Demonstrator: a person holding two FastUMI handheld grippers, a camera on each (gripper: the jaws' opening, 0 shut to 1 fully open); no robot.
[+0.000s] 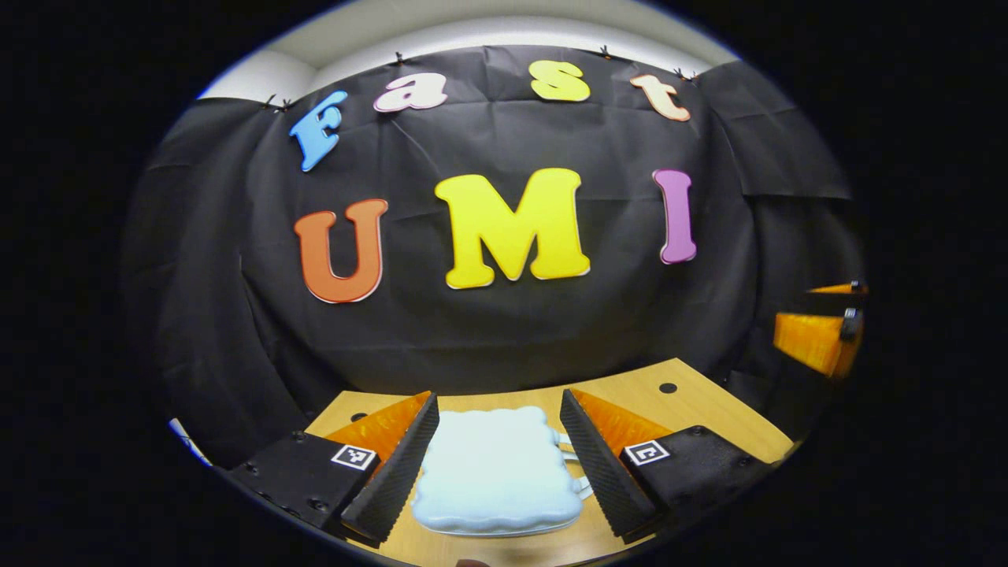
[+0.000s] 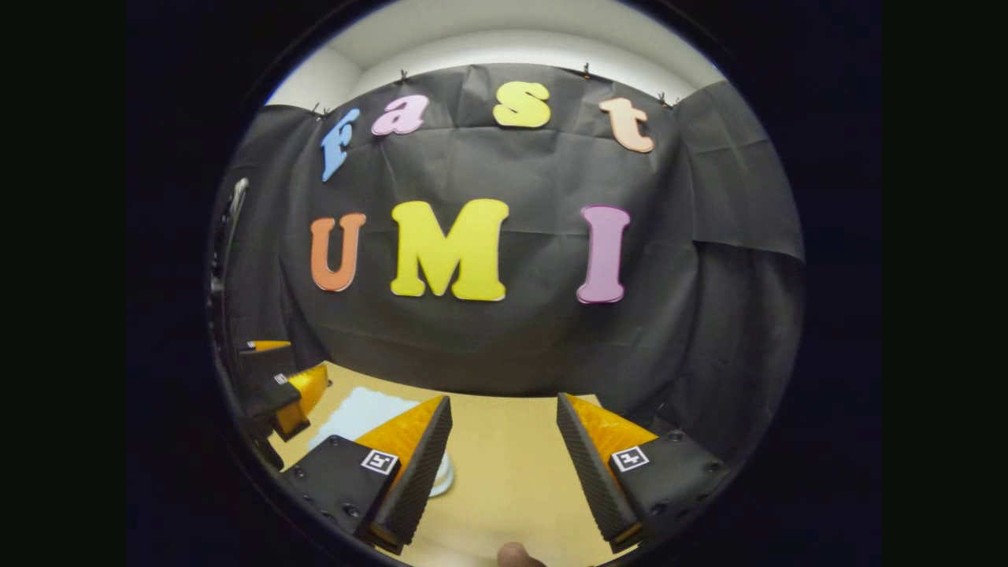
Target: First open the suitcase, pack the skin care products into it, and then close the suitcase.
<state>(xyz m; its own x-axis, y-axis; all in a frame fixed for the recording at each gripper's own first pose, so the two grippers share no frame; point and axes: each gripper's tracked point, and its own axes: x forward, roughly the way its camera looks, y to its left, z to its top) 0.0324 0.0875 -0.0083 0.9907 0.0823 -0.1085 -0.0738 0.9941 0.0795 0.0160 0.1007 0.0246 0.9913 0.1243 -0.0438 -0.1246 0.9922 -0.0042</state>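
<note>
— What is cut off in the left gripper view?
— The other gripper (image 1: 823,335), by the right edge.
— And in the right gripper view?
— The pale blue suitcase (image 2: 354,413) is partly hidden behind a finger (image 2: 413,465).

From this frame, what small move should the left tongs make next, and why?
Probably lower the left tongs toward the pale blue suitcase to start opening it. It lies shut on the wooden table, framed between the open fingers, which do not seem to touch it. The right tongs hang open over bare table beside it.
</note>
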